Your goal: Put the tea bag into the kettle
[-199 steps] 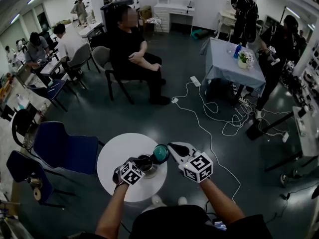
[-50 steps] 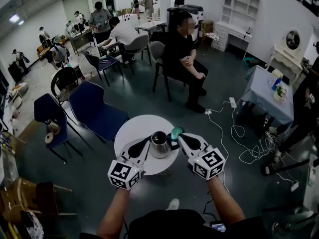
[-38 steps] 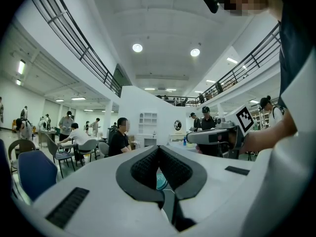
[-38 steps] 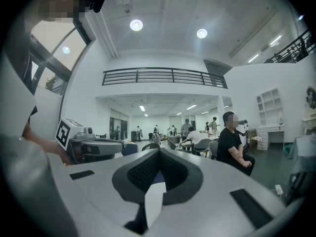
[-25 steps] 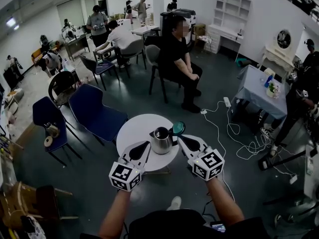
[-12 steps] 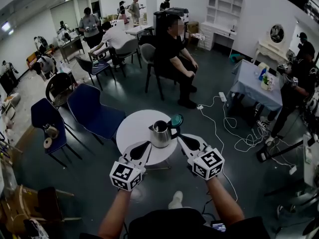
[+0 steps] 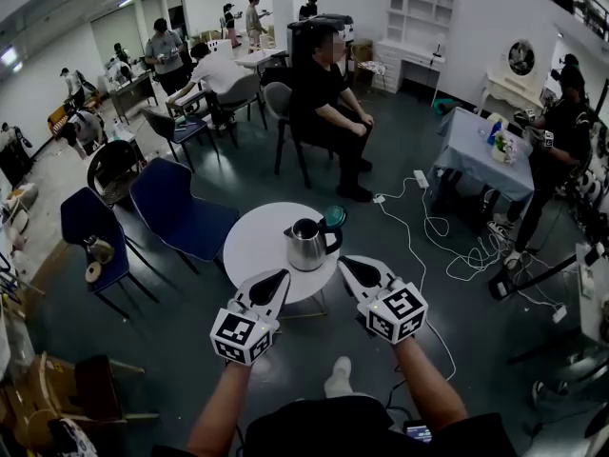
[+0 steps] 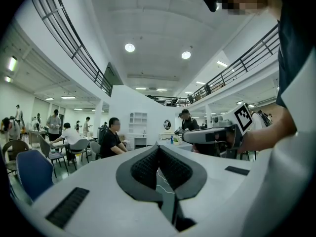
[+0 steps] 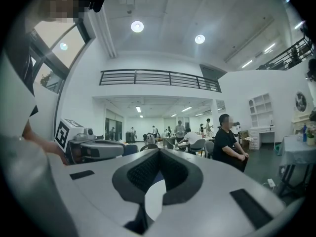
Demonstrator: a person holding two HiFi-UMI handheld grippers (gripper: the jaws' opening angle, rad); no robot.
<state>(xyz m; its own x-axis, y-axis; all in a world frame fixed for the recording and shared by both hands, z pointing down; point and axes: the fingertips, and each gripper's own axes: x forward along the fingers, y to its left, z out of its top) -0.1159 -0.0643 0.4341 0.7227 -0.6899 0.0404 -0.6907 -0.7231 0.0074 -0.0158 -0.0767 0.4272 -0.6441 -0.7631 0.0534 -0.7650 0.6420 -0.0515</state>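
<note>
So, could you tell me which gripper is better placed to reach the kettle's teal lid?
Right, probably: the teal lid sits on the kettle's right side, ahead of the right gripper; the left gripper would have to cross the kettle.

We look down on a dark grey floor [image 7: 285,174] in a tall white hall. Blue chairs [image 7: 179,209] stand left of a round white table [image 7: 255,246]. White cables [image 7: 428,231] trail right toward a cloth-covered table [image 7: 471,150]. A white shelf unit [image 7: 416,12] lines the far wall, and round ceiling lights [image 8: 129,47] glow beside a railed balcony [image 9: 158,78].
</note>
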